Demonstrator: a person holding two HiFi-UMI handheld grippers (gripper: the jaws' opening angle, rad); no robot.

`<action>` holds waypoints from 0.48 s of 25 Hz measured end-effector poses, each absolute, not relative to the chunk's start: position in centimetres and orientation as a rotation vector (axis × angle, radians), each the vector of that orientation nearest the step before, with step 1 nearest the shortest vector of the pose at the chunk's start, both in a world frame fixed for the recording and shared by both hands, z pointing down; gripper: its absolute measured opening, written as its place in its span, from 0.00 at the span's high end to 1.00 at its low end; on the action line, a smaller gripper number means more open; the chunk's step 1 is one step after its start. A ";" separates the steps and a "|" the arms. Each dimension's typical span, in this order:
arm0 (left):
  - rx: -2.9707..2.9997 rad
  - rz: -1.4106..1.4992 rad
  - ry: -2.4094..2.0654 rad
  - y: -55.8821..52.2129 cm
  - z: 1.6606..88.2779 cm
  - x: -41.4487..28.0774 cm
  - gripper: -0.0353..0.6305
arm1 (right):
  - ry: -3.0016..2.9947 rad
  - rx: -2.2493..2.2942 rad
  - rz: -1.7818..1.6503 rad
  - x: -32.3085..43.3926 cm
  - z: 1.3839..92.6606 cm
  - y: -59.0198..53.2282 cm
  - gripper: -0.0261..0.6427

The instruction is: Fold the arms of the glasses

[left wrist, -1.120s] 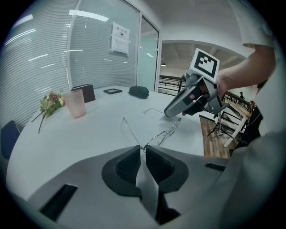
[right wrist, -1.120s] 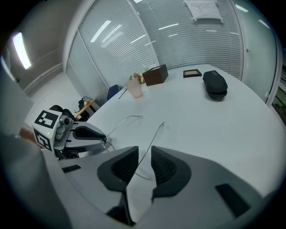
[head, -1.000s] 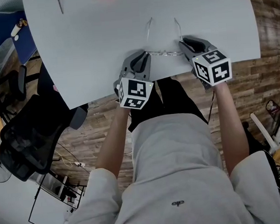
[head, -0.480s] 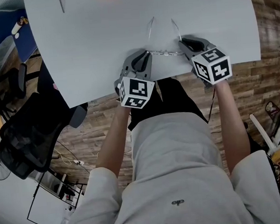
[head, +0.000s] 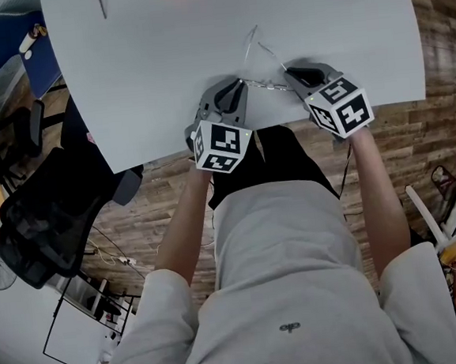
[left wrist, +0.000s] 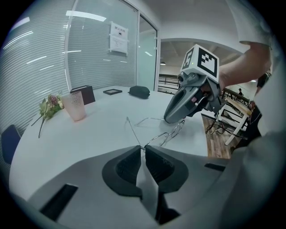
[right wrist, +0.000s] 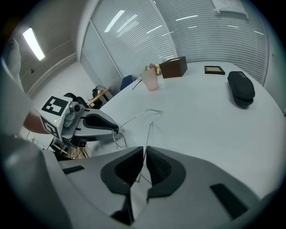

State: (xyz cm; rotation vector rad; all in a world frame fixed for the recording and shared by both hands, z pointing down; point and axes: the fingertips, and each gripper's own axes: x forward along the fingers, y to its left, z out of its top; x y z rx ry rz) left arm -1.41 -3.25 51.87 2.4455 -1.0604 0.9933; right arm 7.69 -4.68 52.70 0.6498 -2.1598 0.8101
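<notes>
The glasses (head: pixel 266 86) lie at the near edge of the table (head: pixel 163 80), between the two grippers. They are very thin, of bare silver wire, with clear lenses that are almost not visible. Both arms point away from the person, and the right arm leans inward so that its tip comes near the tip of the left arm.

The left gripper (head: pixel 239 83) has its jaws nearly together and pinches the left corner of the frame, where the arm begins. The right gripper (head: pixel 288 75) has just been closing its jaws. The right arm of the glasses (right wrist: pixel 149 129) passes between the ribbed black pads, which are pressed on the wire. Each gripper is of grey plastic and carries a cube with black and white square markers.

The table is smooth and pale grey, with a rounded edge. Farther on it stand a pink ribbed cup (left wrist: pixel 76 105), some flowers (left wrist: pixel 49 107) lying beside it, a dark brown box (right wrist: pixel 173 67), a small flat frame (right wrist: pixel 214 69) and an oval black case (right wrist: pixel 241 87).

Behind is a glass wall with blinds. A paper sheet (left wrist: pixel 118 38) hangs on it; its print is too small to read.
</notes>
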 end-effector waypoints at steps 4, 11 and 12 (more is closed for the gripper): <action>2.445 0.998 -1.053 -3.2 51.9 -1.4 0.88 | -2.160 0.586 0.800 7.1 52.8 -4.1 0.92; 2.460 1.004 -1.040 -3.2 51.9 -0.9 0.88 | -2.160 0.484 0.763 6.3 52.7 -3.4 0.93; 2.463 1.004 -1.039 -3.3 51.9 -0.8 0.88 | -2.159 0.477 0.759 6.3 52.7 -3.4 0.94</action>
